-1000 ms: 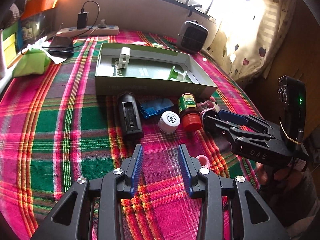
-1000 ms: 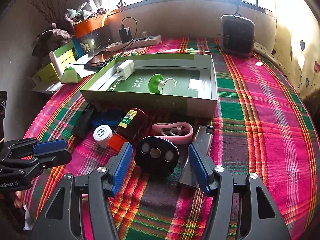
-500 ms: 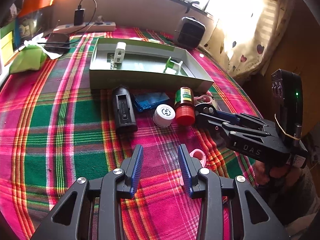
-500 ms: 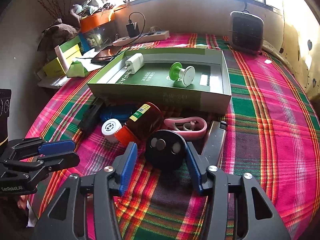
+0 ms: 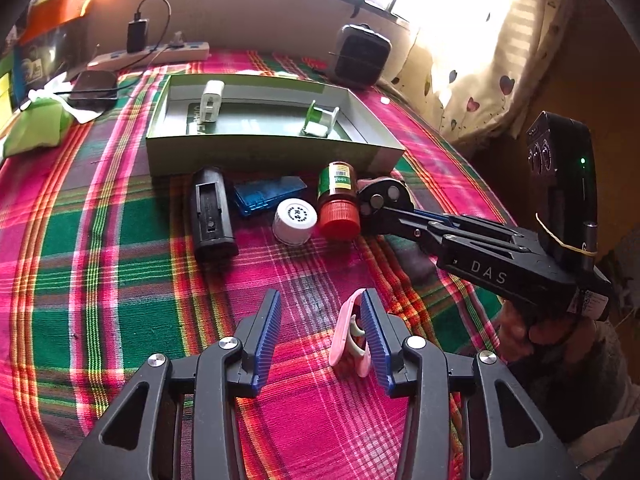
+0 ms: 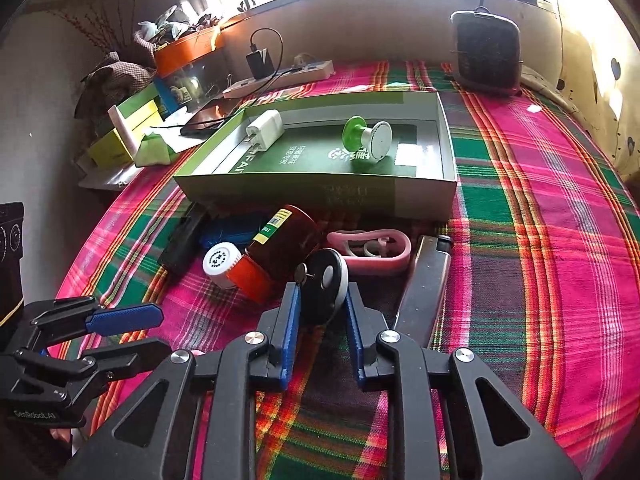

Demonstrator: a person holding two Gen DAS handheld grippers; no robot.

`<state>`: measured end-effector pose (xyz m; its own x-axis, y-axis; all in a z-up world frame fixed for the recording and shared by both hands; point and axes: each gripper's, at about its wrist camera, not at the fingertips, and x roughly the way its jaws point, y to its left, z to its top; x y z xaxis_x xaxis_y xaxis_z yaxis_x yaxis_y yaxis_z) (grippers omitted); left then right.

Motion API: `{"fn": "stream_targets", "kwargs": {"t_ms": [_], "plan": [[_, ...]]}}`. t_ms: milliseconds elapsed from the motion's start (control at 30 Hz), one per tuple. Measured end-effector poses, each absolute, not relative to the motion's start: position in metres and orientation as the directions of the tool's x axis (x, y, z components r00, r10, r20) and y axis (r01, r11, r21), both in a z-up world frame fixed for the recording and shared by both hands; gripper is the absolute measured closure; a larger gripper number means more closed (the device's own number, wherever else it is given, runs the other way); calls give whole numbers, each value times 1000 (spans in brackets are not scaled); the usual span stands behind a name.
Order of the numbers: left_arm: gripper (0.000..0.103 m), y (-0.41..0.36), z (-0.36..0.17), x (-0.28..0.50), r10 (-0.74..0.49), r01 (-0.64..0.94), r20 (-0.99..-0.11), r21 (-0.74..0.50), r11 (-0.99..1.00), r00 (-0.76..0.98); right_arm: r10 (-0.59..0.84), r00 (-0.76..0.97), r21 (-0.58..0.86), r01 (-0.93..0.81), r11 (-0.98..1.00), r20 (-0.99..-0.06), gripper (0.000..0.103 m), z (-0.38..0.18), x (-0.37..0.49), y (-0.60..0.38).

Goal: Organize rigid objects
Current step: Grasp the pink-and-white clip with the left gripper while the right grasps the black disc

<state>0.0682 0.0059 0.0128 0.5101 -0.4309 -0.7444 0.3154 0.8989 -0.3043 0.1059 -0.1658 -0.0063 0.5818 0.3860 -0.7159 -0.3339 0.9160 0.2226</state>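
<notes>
We saw the green box (image 6: 448, 148) on the plaid cloth (image 6: 540, 240), holding a white charger (image 6: 265, 128) and green spool (image 6: 366, 140). In front of it, our right gripper (image 6: 320, 312) pinched the black disc (image 6: 322, 288), tilted on edge, with round metal studs. Our left gripper (image 5: 320, 336) stood parted beside a pink clip (image 5: 348, 334).

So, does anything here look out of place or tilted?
Yes. The black round disc sits tilted on edge between the right gripper's fingers, lifted at one side. The brown bottle lies on its side beside the white cap, and a pink clip rests against the left gripper's finger.
</notes>
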Motion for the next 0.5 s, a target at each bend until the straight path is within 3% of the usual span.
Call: {"fn": "stream_targets", "kwargs": {"t_ms": [67, 500], "plan": [[63, 2, 13, 66, -433, 329, -746, -297, 896, 506, 393, 589, 233, -332, 914, -706, 90, -5, 104, -168], [63, -25, 7, 56, -399, 408, -786, -207, 889, 471, 440, 571, 304, -322, 896, -693, 90, -7, 99, -180]]}}
